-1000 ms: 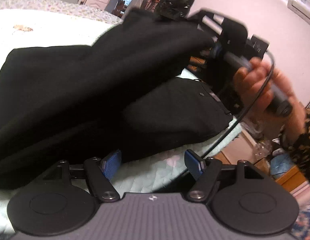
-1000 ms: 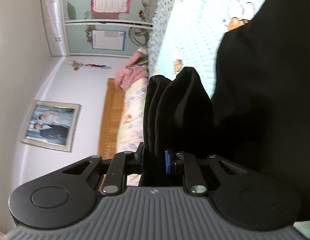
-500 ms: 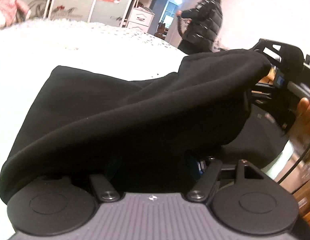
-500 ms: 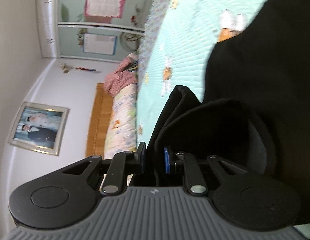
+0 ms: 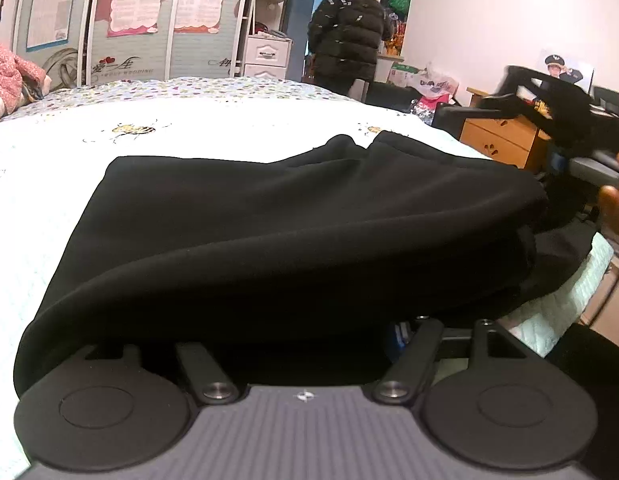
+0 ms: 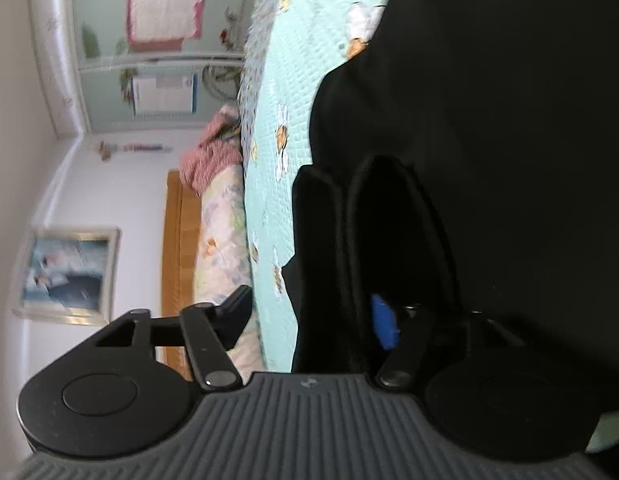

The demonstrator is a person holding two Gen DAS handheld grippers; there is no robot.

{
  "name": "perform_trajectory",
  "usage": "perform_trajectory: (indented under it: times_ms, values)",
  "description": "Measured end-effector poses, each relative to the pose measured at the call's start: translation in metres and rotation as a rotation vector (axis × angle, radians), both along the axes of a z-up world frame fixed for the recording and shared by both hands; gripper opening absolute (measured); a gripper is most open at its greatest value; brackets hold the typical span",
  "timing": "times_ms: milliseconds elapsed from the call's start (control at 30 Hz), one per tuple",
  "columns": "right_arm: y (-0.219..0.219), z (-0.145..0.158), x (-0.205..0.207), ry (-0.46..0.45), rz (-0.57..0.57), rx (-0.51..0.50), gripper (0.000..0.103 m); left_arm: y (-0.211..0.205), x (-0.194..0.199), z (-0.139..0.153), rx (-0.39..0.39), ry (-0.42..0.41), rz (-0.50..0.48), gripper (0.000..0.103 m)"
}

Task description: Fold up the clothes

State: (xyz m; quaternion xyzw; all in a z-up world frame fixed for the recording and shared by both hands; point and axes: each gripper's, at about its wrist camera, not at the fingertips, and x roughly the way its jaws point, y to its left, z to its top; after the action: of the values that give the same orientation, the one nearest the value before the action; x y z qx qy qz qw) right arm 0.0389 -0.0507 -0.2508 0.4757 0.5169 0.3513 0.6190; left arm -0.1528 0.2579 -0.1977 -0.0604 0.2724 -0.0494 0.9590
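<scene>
a black garment point(image 5: 293, 232) lies folded over on the pale quilted bed point(image 5: 37, 184), its thick folded edge draped across the front of the left gripper point(image 5: 297, 336) and hiding most of both fingers. only a sliver of one blue pad point(image 5: 398, 334) peeks out under the cloth on the right, so i cannot tell whether that gripper is apart or pressing on the fabric.

from the right wrist view (tilted on its side) the right gripper point(image 6: 309, 312) has its jaws standing apart, having just been opening. the left finger point(image 6: 233, 312) sits clear over the bed's near edge, while the blue pad of the other finger point(image 6: 383, 322) shows among loose black folds point(image 6: 373, 240) that stand between the two fingers, no longer pinched.

the garment's far corner reaches toward the bed's right side, near the right gripper and a hand point(image 5: 617, 208) at the frame's edge.

far across the room a person in a dark puffer jacket point(image 5: 347, 32) stands with back turned by a doorway, beside a white drawer unit point(image 5: 267, 56) and wardrobe doors point(image 5: 133, 20) with posters.
</scene>
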Motion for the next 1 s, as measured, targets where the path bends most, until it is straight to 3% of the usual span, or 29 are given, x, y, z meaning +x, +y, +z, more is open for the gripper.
perform_trajectory:
  times_ms: [233, 300, 333, 433, 600, 767, 900, 1000]
  values:
    - [0.059, 0.015, 0.013, -0.144, 0.169, -0.251, 0.063, -0.008, -0.005, 0.001, 0.024, -0.011, 0.004, 0.074]
    - [0.065, 0.019, 0.007, -0.215, 0.181, -0.283, 0.041, -0.009, -0.006, 0.001, 0.03, -0.017, 0.008, 0.075]
    - [0.067, 0.02, 0.004, -0.251, 0.187, -0.298, 0.025, -0.01, -0.007, 0.0, 0.033, -0.021, 0.01, 0.075]
    - [0.057, 0.026, -0.006, -0.277, 0.125, -0.18, 0.017, -0.011, -0.008, 0.0, 0.049, -0.03, 0.022, 0.075]
    - [0.056, 0.04, -0.012, -0.227, 0.05, 0.057, 0.016, -0.018, -0.009, 0.002, 0.088, -0.037, 0.042, 0.075]
    - [0.07, 0.059, -0.013, -0.196, 0.038, 0.119, 0.016, -0.005, -0.006, 0.007, 0.109, -0.055, 0.136, 0.073]
    - [0.075, 0.068, -0.02, -0.221, 0.069, 0.091, 0.016, 0.018, -0.007, 0.008, 0.111, -0.04, 0.25, 0.06]
    - [0.078, 0.068, -0.018, -0.236, 0.085, 0.089, 0.016, 0.032, -0.012, 0.011, 0.134, -0.036, 0.349, 0.034]
